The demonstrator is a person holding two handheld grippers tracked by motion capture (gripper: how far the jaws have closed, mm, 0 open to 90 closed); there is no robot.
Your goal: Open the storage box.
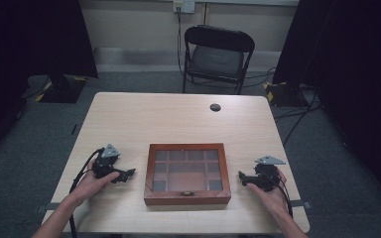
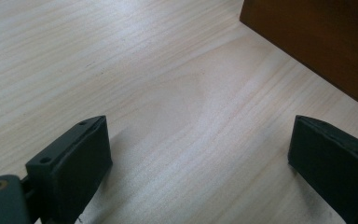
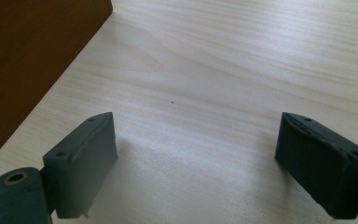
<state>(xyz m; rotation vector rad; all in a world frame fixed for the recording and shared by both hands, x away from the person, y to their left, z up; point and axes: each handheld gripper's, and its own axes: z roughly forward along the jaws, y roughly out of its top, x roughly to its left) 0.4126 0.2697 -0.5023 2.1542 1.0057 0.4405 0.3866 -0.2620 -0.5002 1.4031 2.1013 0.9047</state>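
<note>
A brown wooden box [image 1: 186, 173] with a glass lid over several compartments lies shut near the table's front edge, a small clasp at its near side. My left gripper [image 1: 128, 173] rests on the table just left of the box, pointing at it, open with bare wood between its jaws [image 2: 198, 158]. The box's side [image 2: 326, 42] rises at the upper right of the left gripper view. My right gripper [image 1: 241, 177] sits on the table right of the box, open and holding nothing [image 3: 196, 154]. The box's wall [image 3: 23, 60] stands at the upper left of the right gripper view.
The light wooden table [image 1: 178, 119] has a round dark cable hole [image 1: 215, 107] near its far edge. A black folding chair [image 1: 217, 57] stands behind the table. Dark curtains hang at both sides, and cables run over the grey floor at the right.
</note>
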